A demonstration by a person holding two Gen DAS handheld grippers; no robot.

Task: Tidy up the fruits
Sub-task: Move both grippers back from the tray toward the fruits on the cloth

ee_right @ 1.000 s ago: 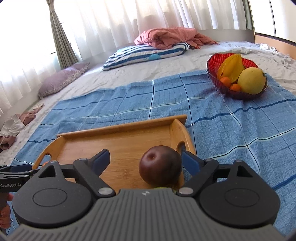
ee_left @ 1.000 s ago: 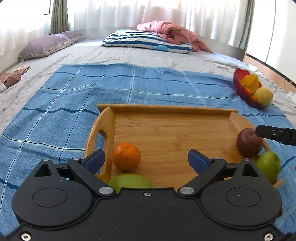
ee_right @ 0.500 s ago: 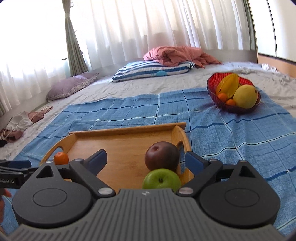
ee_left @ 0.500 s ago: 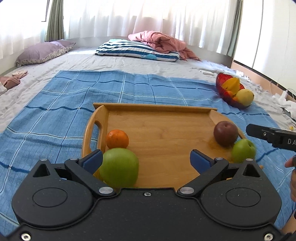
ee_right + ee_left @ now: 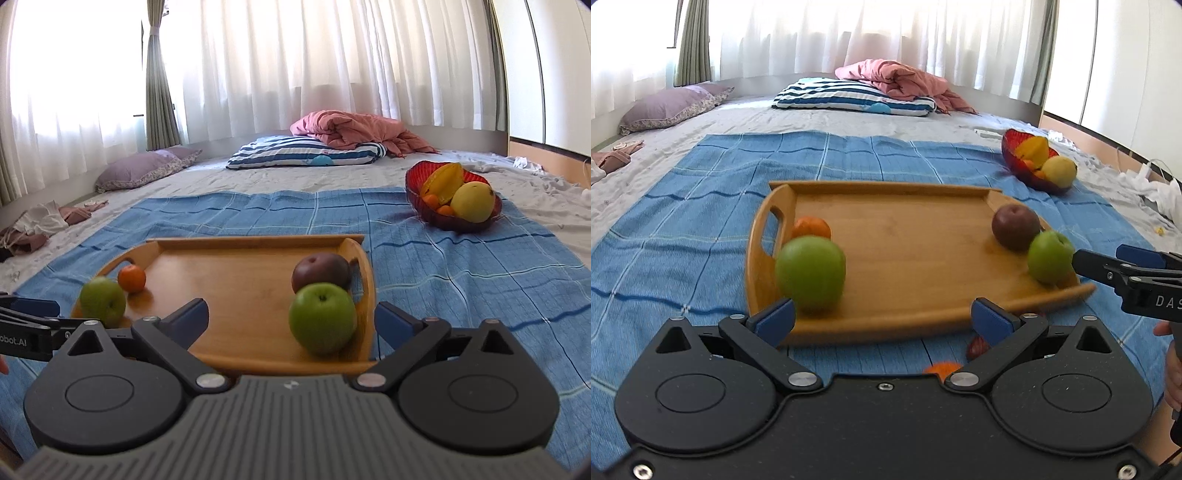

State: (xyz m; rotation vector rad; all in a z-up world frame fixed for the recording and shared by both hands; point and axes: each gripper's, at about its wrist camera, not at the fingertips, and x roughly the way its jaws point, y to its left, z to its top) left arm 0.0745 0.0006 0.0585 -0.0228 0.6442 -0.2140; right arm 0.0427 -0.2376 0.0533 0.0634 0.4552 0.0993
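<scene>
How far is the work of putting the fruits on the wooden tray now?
Done: four fruits lie on the wooden tray: a green apple beside an orange at one end, and a dark red apple against another green apple at the other.
In hand: nothing; the left gripper is open and empty, and the right gripper is opening.
Left: possibly the fruits in the red bowl.

Striped pillow, pink quilt, purple pillow, white curtains

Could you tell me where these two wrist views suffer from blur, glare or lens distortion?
Left wrist view: the near green apple and wooden tray look motion-smeared, and the curtains glare. Right wrist view: the window is blown out white, and fisheye bends the wardrobe edge.
</scene>
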